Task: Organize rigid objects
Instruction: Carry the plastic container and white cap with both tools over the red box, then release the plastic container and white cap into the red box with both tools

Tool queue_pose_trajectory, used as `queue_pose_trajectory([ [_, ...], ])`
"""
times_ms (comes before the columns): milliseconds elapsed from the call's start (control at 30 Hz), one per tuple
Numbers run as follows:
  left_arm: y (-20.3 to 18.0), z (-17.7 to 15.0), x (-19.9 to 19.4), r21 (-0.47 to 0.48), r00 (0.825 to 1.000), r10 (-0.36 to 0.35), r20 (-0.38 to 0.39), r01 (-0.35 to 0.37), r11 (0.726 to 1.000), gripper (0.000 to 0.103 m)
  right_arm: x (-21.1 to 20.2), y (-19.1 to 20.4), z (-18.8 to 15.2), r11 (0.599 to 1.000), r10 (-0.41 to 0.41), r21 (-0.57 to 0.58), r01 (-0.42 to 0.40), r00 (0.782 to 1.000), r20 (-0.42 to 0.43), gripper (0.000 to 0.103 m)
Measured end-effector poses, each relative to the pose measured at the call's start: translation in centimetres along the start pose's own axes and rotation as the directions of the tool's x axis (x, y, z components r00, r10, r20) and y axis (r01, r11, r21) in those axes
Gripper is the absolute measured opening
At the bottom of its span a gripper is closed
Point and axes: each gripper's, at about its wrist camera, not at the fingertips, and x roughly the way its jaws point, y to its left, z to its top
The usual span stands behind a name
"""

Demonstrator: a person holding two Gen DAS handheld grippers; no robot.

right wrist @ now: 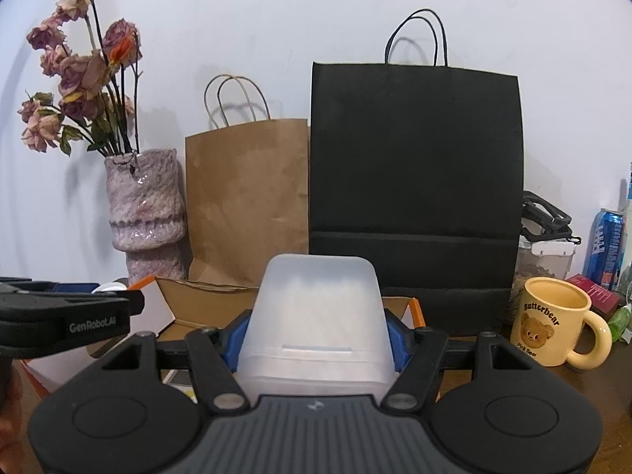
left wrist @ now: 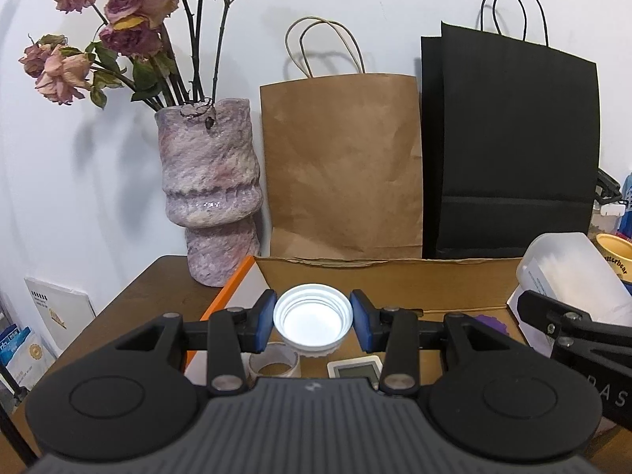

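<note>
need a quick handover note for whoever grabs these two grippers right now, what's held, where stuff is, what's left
Left gripper: shut on the white cap, open side facing the camera, held above the cardboard box.
Right gripper: shut on the frosted plastic container, held in front of the same box.
In the box below the cap: a tape roll and a small white display device.
The yellow mug stands on the table to the right, outside the box.
Done: both items picked up.
Left: probably set the cap and container into the box, then see to the mug.
</note>
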Motion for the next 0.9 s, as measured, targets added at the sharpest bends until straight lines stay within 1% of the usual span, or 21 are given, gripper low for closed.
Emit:
queue_pose_trajectory([
  [300,0.2,0.0,1.7,0.017,1.0,0.016,-0.011,-0.016,1.0,0.041,1.5,0.3,-0.3,1.0,0.008,-0.028,-0.009,1.0,-0.023,0.065],
  [433,0.3,-0.1,1.7,0.016,1.0,0.021,-0.013,-0.021,1.0,0.041,1.5,0.4,-0.5,0.999,0.02,-0.034,-0.021,0.999,-0.028,0.065],
  [567,0.0,-0.4,1.4,0.035,0.999,0.044,0.005,-0.044,0.998,0.042,1.4,0.6,-0.6,0.999,0.021,-0.049,-0.023,0.999,-0.039,0.066],
  [600,0.1,-0.5,1.3,0.033,0.999,0.046,0.011,-0.047,0.998,0.047,1.5,0.6,-0.6,0.999,0.018,-0.05,-0.02,0.999,-0.047,0.066],
  [633,0.2,-0.5,1.3,0.026,0.999,0.05,0.014,-0.05,0.998,0.059,1.6,0.6,-0.6,0.999,0.016,-0.049,-0.018,0.998,-0.053,0.066],
  [667,0.4,-0.5,1.3,0.015,0.998,0.053,0.018,-0.053,0.998,0.064,1.6,0.5,-0.7,0.999,0.01,-0.048,-0.013,0.999,-0.051,0.073],
  [700,0.5,-0.5,1.2,0.008,0.998,0.05,0.023,-0.05,0.999,0.07,1.6,0.5,-0.6,0.999,0.001,-0.049,-0.004,0.999,-0.05,0.09],
  [733,0.6,-0.5,1.2,0.004,0.998,0.051,0.023,-0.051,0.999,0.078,1.5,0.4,-0.7,0.999,-0.007,-0.048,0.005,0.999,-0.04,0.099],
  [767,0.7,-0.5,1.2,0.001,0.998,0.061,0.023,-0.061,0.998,0.085,1.4,0.4,-0.7,0.999,-0.015,-0.049,0.013,0.999,-0.029,0.103],
  [800,0.7,-0.5,1.2,-0.004,0.997,0.074,0.026,-0.074,0.997,0.103,1.2,0.4,-0.7,0.999,-0.019,-0.05,0.018,1.0,-0.024,0.103],
  [900,0.7,-0.5,0.9,-0.013,0.996,0.082,0.044,-0.082,0.997,0.103,1.2,0.4,-0.7,0.998,-0.027,-0.049,0.026,0.999,-0.026,0.103],
])
